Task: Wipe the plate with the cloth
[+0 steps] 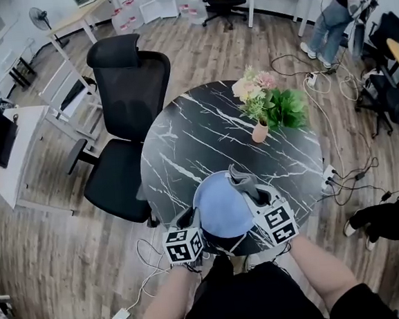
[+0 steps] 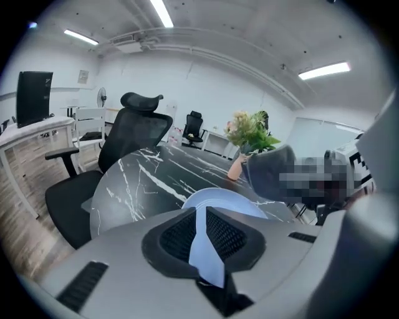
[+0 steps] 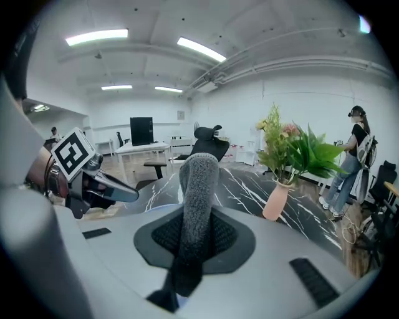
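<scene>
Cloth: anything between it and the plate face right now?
Nothing visible. The cloth, pinched in the right gripper, sits at the right rim of the plate, with the blue face bare beside it. The left gripper grips the plate's near-left edge, off the wiping area.

The pale blue round plate [image 1: 221,205], face upward, is clamped by its near-left rim in the left tool [image 1: 191,217] over the near edge of the black marbled bench [image 1: 204,130]. The grey fuzzy cloth [image 1: 247,182], bunched and upright, is pinched in the right tool [image 1: 256,193] at the plate's far-right rim.
</scene>
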The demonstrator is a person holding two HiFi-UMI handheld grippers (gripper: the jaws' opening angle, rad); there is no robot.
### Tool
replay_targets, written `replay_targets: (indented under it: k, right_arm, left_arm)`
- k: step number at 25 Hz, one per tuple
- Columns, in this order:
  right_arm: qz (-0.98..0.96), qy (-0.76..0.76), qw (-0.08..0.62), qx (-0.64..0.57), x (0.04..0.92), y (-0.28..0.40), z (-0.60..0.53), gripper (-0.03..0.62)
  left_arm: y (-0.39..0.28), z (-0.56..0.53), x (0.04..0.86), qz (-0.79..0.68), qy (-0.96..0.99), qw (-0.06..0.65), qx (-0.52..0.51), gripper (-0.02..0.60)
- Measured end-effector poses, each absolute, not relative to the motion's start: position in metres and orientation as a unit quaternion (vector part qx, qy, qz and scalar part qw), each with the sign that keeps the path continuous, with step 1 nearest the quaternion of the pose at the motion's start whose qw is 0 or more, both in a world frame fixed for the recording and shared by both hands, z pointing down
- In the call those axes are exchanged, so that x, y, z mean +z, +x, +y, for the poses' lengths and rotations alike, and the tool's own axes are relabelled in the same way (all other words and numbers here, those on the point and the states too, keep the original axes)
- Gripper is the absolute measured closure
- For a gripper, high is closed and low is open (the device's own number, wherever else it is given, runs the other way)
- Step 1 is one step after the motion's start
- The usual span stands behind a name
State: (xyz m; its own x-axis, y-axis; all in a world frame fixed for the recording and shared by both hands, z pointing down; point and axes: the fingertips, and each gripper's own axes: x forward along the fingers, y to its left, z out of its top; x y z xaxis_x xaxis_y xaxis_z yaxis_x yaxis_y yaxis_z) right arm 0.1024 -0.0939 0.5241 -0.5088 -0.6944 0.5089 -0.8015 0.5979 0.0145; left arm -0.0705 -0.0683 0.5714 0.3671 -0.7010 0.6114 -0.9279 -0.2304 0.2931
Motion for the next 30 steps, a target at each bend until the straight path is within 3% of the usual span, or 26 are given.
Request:
replay_targets:
  k: [4, 9, 18, 30]
  right_arm:
    - [-0.872, 0.431, 0.207, 0.108, 0.498, 0.110, -0.078, 0.536]
    - [-0.887, 0.409, 0.189, 0.101, 0.478, 0.124, -0.050, 0.536]
    - [-0.900, 0.384, 0.170, 0.118, 0.467, 0.148, 0.004, 0.536]
    - [-0.908, 0.341, 0.175, 0.167, 0.497, 0.119, 0.077, 0.536]
  left_arm:
    - [-0.053, -0.047, 0.533, -0.526, 0.791, 0.272, 0.154, 0.555]
    - [-0.026, -0.010, 0.507, -0.523, 0.804, 0.252, 0.132, 0.561]
    - [0.007, 0.070, 0.490, -0.519, 0.808, 0.252, 0.117, 0.561]
    - [-0.016, 0.158, 0.505, -0.537, 0.788, 0.279, 0.116, 0.563]
